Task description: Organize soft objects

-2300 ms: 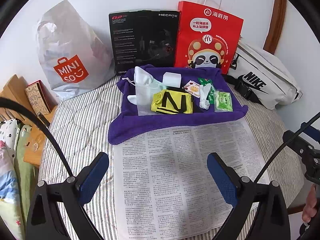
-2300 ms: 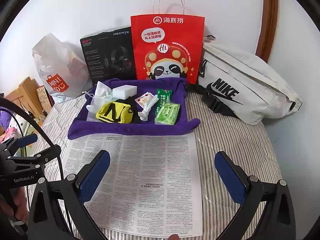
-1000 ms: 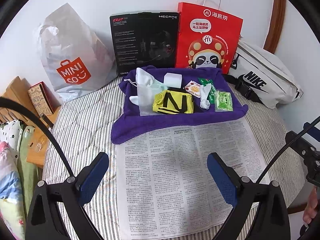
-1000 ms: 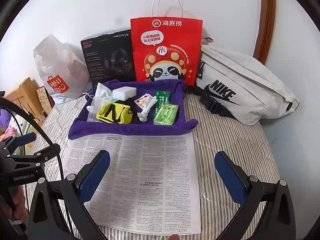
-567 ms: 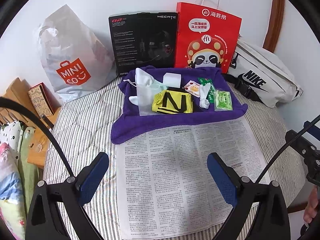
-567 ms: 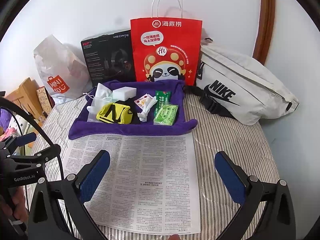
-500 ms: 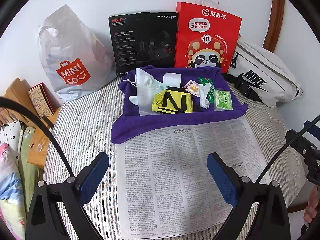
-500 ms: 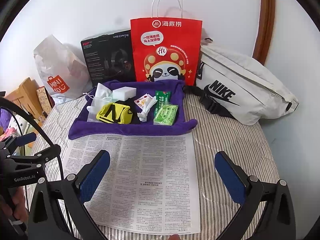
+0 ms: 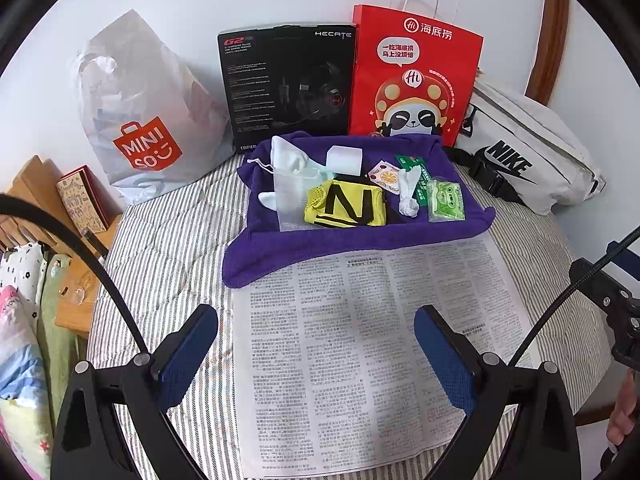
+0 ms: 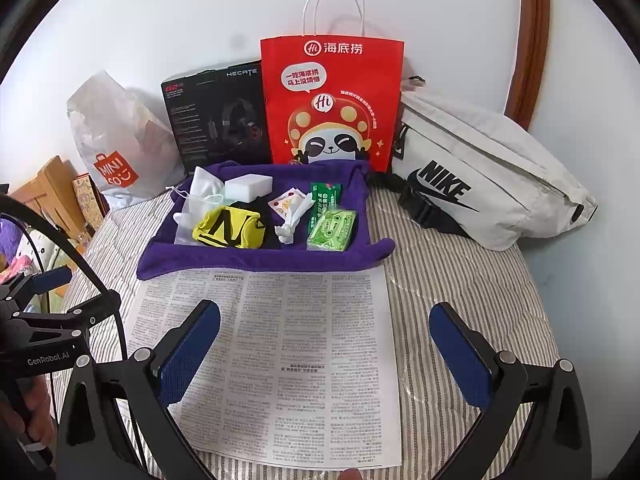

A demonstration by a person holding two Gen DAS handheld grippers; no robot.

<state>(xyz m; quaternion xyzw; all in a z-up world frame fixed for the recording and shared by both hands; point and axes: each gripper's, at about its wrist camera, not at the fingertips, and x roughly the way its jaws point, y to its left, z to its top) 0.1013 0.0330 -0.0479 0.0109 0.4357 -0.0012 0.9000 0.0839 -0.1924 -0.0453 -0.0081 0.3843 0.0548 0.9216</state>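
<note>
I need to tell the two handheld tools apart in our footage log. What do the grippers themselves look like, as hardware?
Both match: the left gripper and right gripper have black angular metal frames with silver bolt heads and two fingers faced with blue textured pads. A black cable arcs across each view. The left tool's body, seen from the right wrist view, bears white "GenRobot.AI" lettering and a blue part.

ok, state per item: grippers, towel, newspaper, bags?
left gripper: jaws open, empty
right gripper: jaws open, empty
purple towel: spread, holding the small items
newspaper: flat, nothing on it
red paper bag: upright
white Nike bag: zipped, lying down
Miniso bag: slumped against wall
</note>
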